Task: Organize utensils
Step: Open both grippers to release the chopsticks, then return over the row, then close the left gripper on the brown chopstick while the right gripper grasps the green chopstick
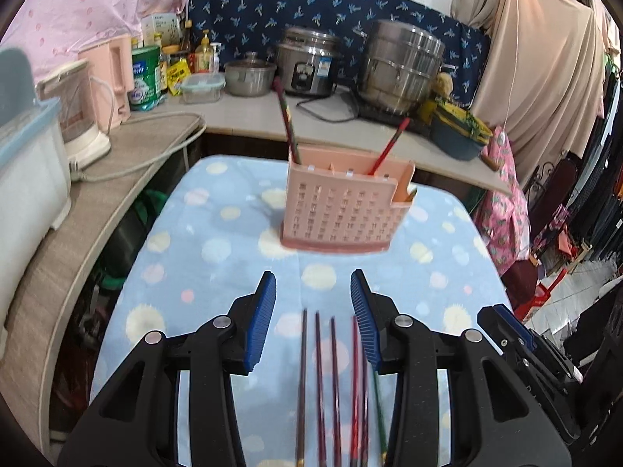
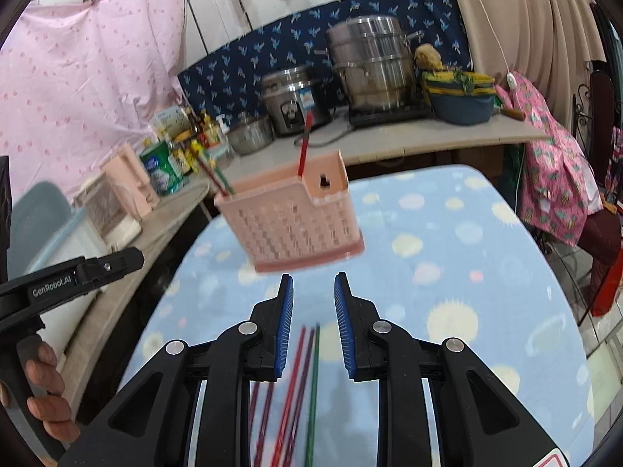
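Note:
A pink slotted utensil holder stands on the blue dotted cloth; it also shows in the right wrist view. Two chopsticks stand in it, a dark one at the left and a red one at the right. Several loose chopsticks lie side by side on the cloth under my grippers, dark, red and green. My left gripper is open and empty above them. My right gripper is open and empty above them too.
A counter behind the table carries a rice cooker, a steel steamer pot, a small pot, bottles and a blue basin. A kettle and a bin stand at the left. Clothes hang at the right.

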A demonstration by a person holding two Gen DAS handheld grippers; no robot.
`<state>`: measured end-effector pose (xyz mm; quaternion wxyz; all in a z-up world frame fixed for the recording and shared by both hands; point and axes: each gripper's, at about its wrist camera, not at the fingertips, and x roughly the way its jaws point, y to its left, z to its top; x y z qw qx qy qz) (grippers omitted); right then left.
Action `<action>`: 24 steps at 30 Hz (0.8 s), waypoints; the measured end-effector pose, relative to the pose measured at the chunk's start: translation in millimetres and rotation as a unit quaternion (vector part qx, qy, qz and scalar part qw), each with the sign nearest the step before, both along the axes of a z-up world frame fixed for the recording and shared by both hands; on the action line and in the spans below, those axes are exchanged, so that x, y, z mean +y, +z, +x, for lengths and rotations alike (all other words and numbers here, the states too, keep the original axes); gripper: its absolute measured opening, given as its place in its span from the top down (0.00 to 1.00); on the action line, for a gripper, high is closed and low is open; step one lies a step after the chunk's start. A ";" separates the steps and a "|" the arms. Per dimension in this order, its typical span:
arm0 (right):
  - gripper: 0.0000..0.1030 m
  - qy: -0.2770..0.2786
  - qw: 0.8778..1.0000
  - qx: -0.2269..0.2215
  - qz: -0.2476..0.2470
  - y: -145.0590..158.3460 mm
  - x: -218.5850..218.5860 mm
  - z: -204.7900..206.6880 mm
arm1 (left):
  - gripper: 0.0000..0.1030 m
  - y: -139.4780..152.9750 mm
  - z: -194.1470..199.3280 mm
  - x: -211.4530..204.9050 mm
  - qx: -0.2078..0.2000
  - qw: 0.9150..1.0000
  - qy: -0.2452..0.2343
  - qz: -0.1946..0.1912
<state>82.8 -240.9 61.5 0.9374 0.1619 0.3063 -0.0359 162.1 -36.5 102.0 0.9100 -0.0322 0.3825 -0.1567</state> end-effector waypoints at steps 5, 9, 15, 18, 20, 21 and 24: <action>0.79 0.009 0.999 0.036 -0.007 -31.3 11.2 -28.4 | 0.63 -33.9 -25.5 11.1 0.018 1.000 0.004 0.019; 0.79 0.015 0.998 0.064 -0.008 -56.3 20.0 -47.2 | 0.63 -55.6 -42.5 18.3 0.029 0.999 0.007 0.027; 0.79 0.033 0.995 0.094 -0.019 -84.5 39.0 -71.0 | 0.63 -91.8 -66.4 26.2 0.055 0.997 0.005 0.045; 0.78 0.042 0.993 0.108 -0.017 -95.0 45.6 -78.6 | 0.63 -106.1 -75.6 29.0 0.067 0.997 0.002 0.046; 0.79 0.048 0.992 0.116 -0.016 -102.1 50.6 -82.7 | 0.63 -114.6 -81.5 30.3 0.074 0.996 0.001 0.046; 0.79 0.050 0.992 0.118 -0.016 -104.5 52.7 -83.9 | 0.63 -118.2 -84.5 30.2 0.076 0.996 0.000 0.048; 0.78 0.056 0.991 0.125 -0.015 -109.3 57.2 -86.9 | 0.63 -125.8 -92.2 29.5 0.077 0.995 -0.003 0.058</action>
